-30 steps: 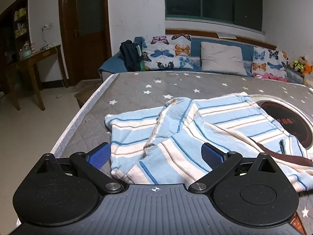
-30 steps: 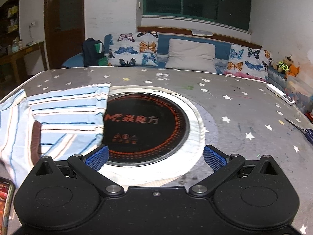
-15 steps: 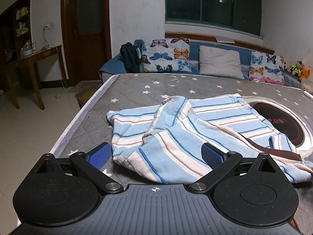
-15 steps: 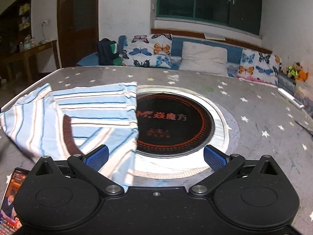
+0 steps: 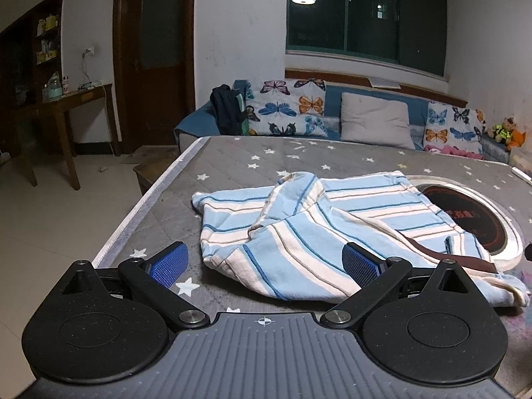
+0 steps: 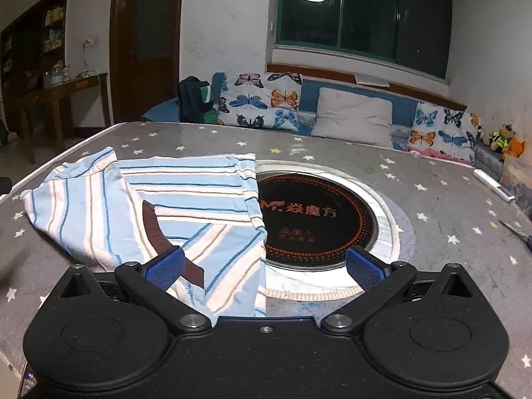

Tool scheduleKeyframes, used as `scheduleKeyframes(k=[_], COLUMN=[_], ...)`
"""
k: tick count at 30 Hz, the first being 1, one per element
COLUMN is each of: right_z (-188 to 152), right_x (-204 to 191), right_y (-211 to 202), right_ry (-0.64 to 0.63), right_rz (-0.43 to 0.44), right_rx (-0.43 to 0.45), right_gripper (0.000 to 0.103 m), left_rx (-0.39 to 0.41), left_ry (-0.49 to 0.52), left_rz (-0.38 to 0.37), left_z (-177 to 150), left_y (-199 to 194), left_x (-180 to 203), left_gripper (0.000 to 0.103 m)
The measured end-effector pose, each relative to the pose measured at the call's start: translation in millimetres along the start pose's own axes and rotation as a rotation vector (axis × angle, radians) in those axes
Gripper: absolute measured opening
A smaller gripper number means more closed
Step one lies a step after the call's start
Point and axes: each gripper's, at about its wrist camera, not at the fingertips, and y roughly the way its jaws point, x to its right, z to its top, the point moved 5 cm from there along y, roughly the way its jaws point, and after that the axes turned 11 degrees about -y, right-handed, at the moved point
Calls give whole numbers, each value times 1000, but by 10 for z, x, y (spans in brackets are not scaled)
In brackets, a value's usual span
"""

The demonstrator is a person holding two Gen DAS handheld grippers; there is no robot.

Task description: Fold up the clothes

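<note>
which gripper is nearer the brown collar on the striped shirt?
Right. The right gripper is open at the brown collar, its left pad overlapping the band. The left gripper is open at the striped shirt hem, collar off to its right.

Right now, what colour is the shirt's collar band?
Dark brown collar band, clearest in the right wrist view.

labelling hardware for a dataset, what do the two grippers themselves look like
Both look alike: left gripper and right gripper each have black linkage arms on round black discs, silver pivot bolts and blue textured pads. The left's ribbed grey body carries a crosshair mark.
</note>
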Motion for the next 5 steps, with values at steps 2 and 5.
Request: scheduleKeyframes(k=[2, 5], right_z=[9, 25], right_x=[-16, -33], right_y=[-32, -72], right_ry=[-2, -3], right_rz=[-2, -3], right_rx=[4, 15], right_gripper=[103, 103], left_rx=[15, 41], left_ry=[1, 12], left_rz=[2, 7], left_z=[2, 13], left_y=[-47, -104], left_x=[-1, 6], left_gripper=[100, 100])
